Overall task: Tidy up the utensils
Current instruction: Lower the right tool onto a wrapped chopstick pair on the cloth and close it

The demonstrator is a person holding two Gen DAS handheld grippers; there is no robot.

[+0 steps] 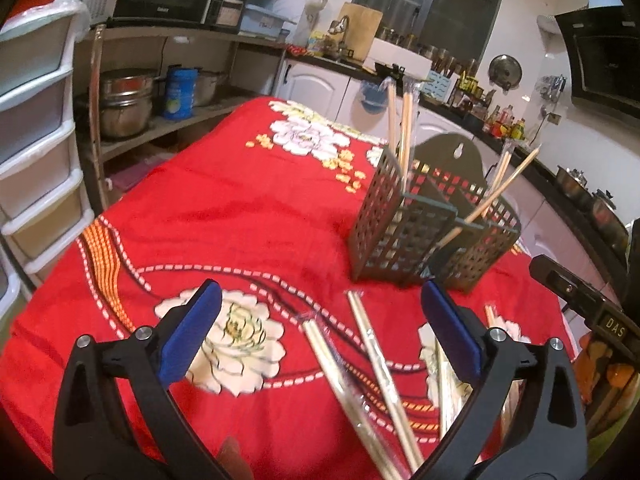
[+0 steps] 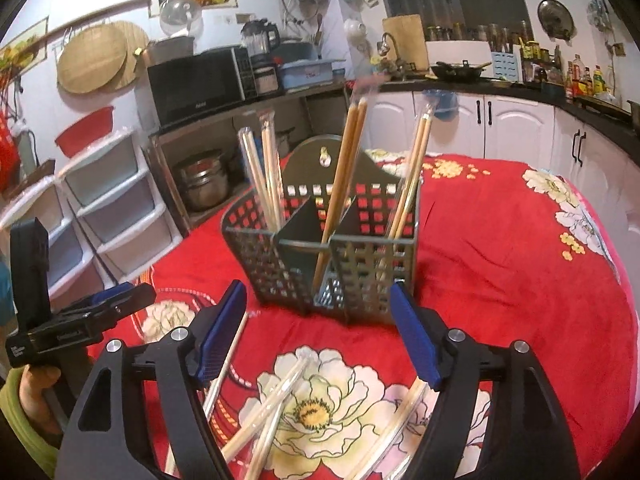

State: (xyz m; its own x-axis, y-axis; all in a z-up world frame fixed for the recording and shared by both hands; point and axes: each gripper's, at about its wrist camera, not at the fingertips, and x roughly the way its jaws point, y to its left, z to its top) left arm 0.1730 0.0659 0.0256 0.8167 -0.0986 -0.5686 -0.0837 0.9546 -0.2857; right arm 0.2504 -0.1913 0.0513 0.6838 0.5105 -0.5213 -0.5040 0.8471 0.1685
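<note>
A dark grey perforated utensil holder (image 1: 432, 232) (image 2: 320, 248) stands upright on the red floral cloth, split into three compartments. Chopsticks (image 2: 344, 184), some in clear wrappers, stand in each compartment. More wrapped chopsticks (image 1: 376, 356) (image 2: 272, 392) lie loose on the cloth in front of the holder. My left gripper (image 1: 320, 296) hangs open over them with nothing between its blue pads. My right gripper (image 2: 319, 294) is open too, just in front of the holder, with loose chopsticks lying on the cloth beneath it.
White plastic drawers (image 1: 36, 152) (image 2: 120, 208) stand left of the table. Behind them a shelf holds steel pots (image 1: 124, 100) and a microwave (image 2: 200, 80). A kitchen counter (image 2: 520, 92) with bottles runs along the back. A hand (image 2: 36, 392) holds the left gripper.
</note>
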